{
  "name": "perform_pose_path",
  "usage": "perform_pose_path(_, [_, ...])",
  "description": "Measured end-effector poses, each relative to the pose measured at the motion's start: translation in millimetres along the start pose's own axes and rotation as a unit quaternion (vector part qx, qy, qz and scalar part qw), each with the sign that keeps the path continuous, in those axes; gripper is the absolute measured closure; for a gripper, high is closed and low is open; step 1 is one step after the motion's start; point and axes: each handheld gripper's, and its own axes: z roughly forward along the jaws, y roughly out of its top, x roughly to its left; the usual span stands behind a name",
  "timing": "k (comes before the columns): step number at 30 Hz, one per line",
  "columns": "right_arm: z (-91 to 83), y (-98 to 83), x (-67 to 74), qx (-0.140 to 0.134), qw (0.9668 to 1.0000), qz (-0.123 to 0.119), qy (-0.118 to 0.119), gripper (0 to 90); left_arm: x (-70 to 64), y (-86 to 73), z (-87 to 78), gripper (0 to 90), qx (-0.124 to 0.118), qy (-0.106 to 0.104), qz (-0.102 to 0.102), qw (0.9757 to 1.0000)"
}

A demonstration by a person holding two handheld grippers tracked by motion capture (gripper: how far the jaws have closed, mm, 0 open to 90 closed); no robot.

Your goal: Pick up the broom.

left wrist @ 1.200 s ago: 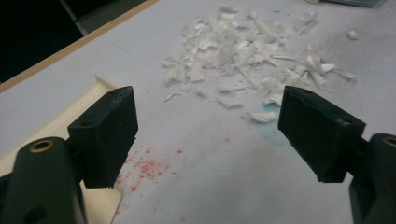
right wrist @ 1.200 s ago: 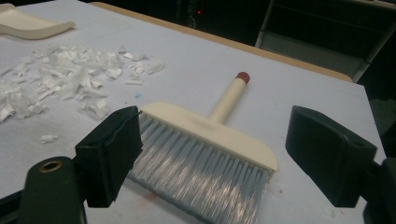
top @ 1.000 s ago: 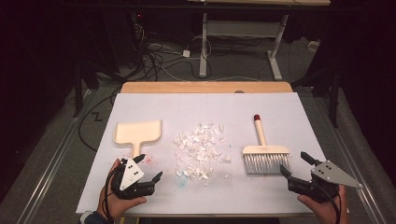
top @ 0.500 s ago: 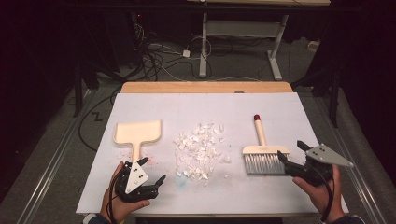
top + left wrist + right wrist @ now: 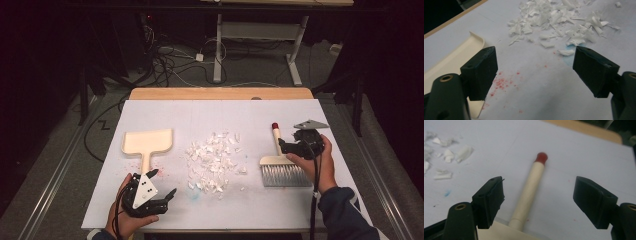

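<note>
The left gripper (image 5: pixel 162 185) waits spread at seven o'clock, below the dustpan (image 5: pixel 148 142). The right gripper (image 5: pixel 283 145) has swung in from four o'clock, jaws spread astride the brush (image 5: pixel 280 160) handle: probably a grab, then sweeping the paper scraps (image 5: pixel 215 160).

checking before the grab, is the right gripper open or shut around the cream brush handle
Open: the right gripper has its black jaws spread wide on either side of the cream, red-tipped brush handle, touching nothing.

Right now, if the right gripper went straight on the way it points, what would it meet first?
Most likely the brush handle: it lies between the open jaws of the right gripper, running ahead to its red tip. How high the jaws stand above it is unclear.
</note>
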Motion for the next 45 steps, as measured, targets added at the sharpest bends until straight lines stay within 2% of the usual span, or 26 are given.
perform_pose_path(2, [13.9, 5.1, -1.0, 0.035, 0.9993, 0.010, 0.008, 28.9, 0.1, -0.7, -0.3, 19.0, 0.003, 0.002, 0.002, 1.0000])
perform_pose_path(5, [34.2, 9.3, -2.6, 0.082, 0.9963, 0.025, 0.010, 32.0, -0.5, -0.8, -0.3, 19.0, 0.006, 0.002, 0.006, 1.0000])
perform_pose_path(7, [47.8, 10.0, -3.3, 0.113, 0.9926, 0.037, 0.021, 33.4, -1.5, -0.8, 0.0, 19.1, 0.007, 0.002, 0.007, 0.9999])
perform_pose_path(8, [53.6, 10.2, -2.4, 0.125, 0.9912, 0.039, 0.019, 35.7, -2.3, -0.9, 0.3, 19.0, 0.008, 0.004, 0.009, 0.9999])
perform_pose_path(11, [68.4, 8.3, 1.5, 0.163, 0.9856, 0.034, 0.031, 44.4, -3.5, -1.1, 0.4, 19.0, 0.009, 0.005, 0.012, 0.9999])
perform_pose_path(13, [69.0, 9.9, 0.0, 0.161, 0.9854, 0.045, 0.035, 51.6, -3.8, -1.5, 0.7, 19.0, 0.009, 0.004, 0.009, 0.9999])
perform_pose_path(15, [69.0, 11.1, 0.3, 0.159, 0.9856, 0.043, 0.037, 64.5, -4.0, -2.0, 0.8, 19.1, 0.011, 0.003, 0.010, 0.9999])
perform_pose_path(19, [70.0, 12.5, -2.1, 0.163, 0.9846, 0.042, 0.047, 67.2, -3.6, -1.6, -1.0, 19.0, 0.005, 0.013, 0.007, 0.9999])
perform_pose_path(22, [70.4, 11.3, -2.7, 0.154, 0.9861, 0.042, 0.046, 71.4, -2.9, -1.5, -1.4, 19.1, 0.003, 0.013, 0.005, 0.9999])
perform_pose_path(29, [66.8, 8.1, -3.3, 0.137, 0.9885, 0.030, 0.056, 71.6, -1.1, -2.3, 1.5, 19.1, 0.014, 0.017, 0.005, 0.9998])
perform_pose_path(33, [52.5, 4.9, -7.6, 0.096, 0.9924, 0.038, 0.066, 71.8, 0.5, -3.2, 1.5, 19.0, 0.011, 0.020, -0.001, 0.9997])
perform_pose_path(36, [33.0, 2.8, -11.6, 0.047, 0.9947, 0.044, 0.080, 71.8, 0.5, -3.3, 0.1, 19.0, 0.012, 0.023, 0.002, 0.9997])
perform_pose_path(38, [19.3, 1.6, -11.5, 0.017, 0.9959, 0.040, 0.080, 71.8, 1.3, -2.7, -2.0, 19.1, 0.008, 0.027, 0.000, 0.9996])
perform_pose_path(41, [0.1, -0.6, -8.7, -0.022, 0.9961, 0.034, 0.079, 71.8, 0.8, -1.9, -3.4, 19.0, 0.006, 0.030, -0.001, 0.9995])
perform_pose_path(45, [-23.1, -4.7, -3.1, -0.065, 0.9935, 0.024, 0.090, 71.9, -1.1, -0.2, -4.4, 19.1, 0.007, 0.029, 0.000, 0.9995])
